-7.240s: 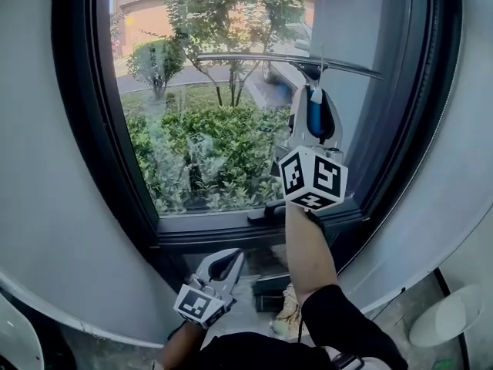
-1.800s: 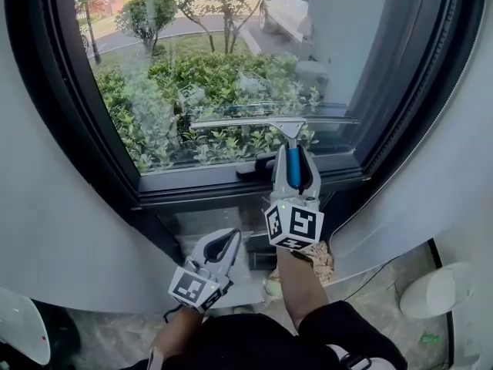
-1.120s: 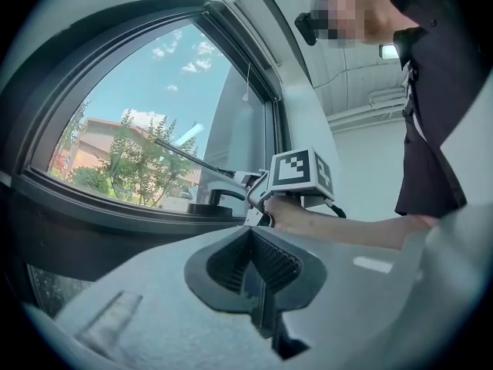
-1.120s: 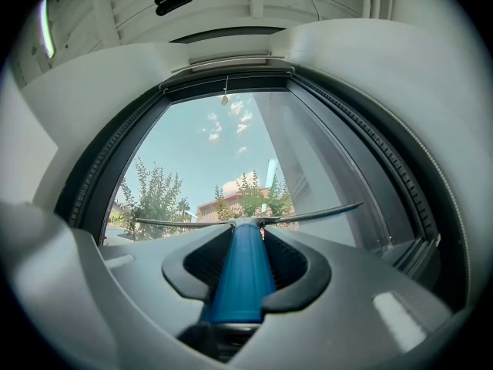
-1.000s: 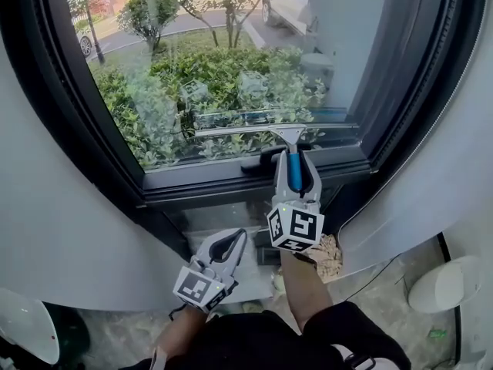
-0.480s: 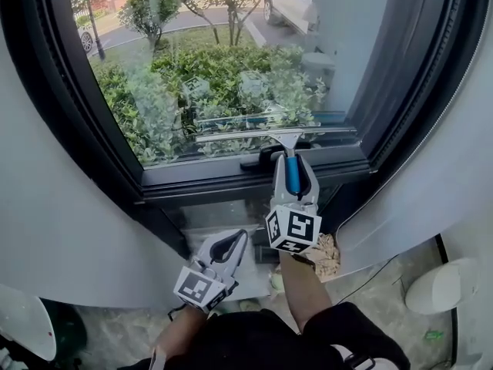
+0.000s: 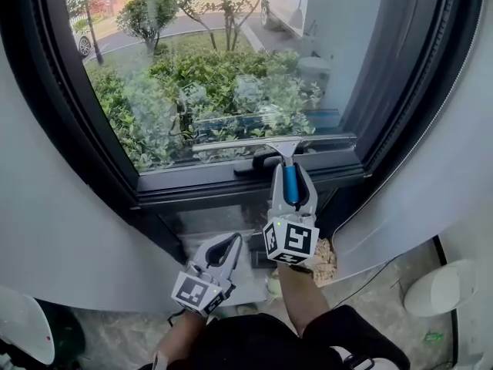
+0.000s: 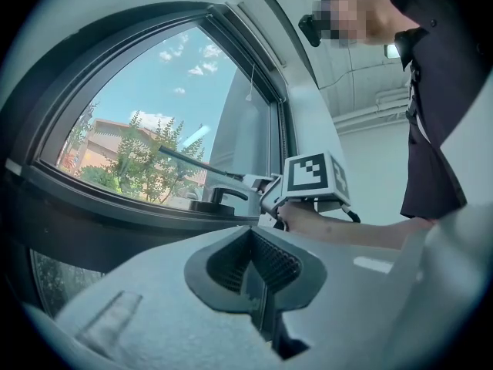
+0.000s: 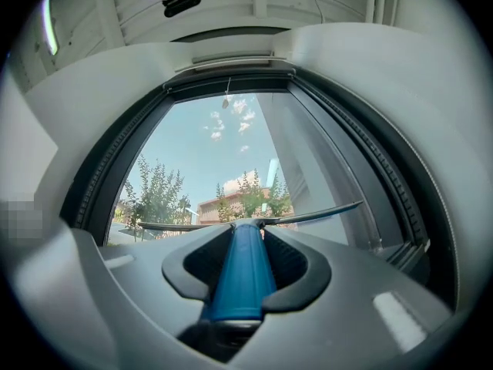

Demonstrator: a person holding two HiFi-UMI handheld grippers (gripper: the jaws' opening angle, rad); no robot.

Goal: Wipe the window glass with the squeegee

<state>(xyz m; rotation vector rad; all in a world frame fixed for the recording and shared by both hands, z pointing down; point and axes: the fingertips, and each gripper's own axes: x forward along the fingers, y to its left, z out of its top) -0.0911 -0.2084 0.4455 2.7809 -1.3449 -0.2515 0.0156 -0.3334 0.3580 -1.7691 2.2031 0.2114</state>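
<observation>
One squeegee [image 7: 273,142], blue grip clamped in right gripper [image 7: 290,177], blade across window glass [image 7: 223,75] at its 6 o'clock edge, just above one black window handle [image 7: 258,163]. One left gripper [image 7: 224,247], jaws together, empty, at 7 o'clock. Cloudy sky [image 9: 216,153] in gripper views only; shrubs [image 7: 154,114] below glass in head view only.

Blue handle on the squeegee [image 7: 290,185], with a silvery metal blade across its far end. Behind it the window glass [image 7: 231,75] shows green bushes [image 7: 154,102], and from the right gripper view a pale blue sky [image 9: 204,156] flecked with white cloud. The window frame [image 7: 231,179] is dark grey, nearly black. The right gripper [image 7: 287,168] and left gripper [image 7: 224,247] are pale grey, each with a white cube with black square markers. The wall [image 7: 46,230] is light grey and the sleeve [image 7: 343,338] black.
</observation>
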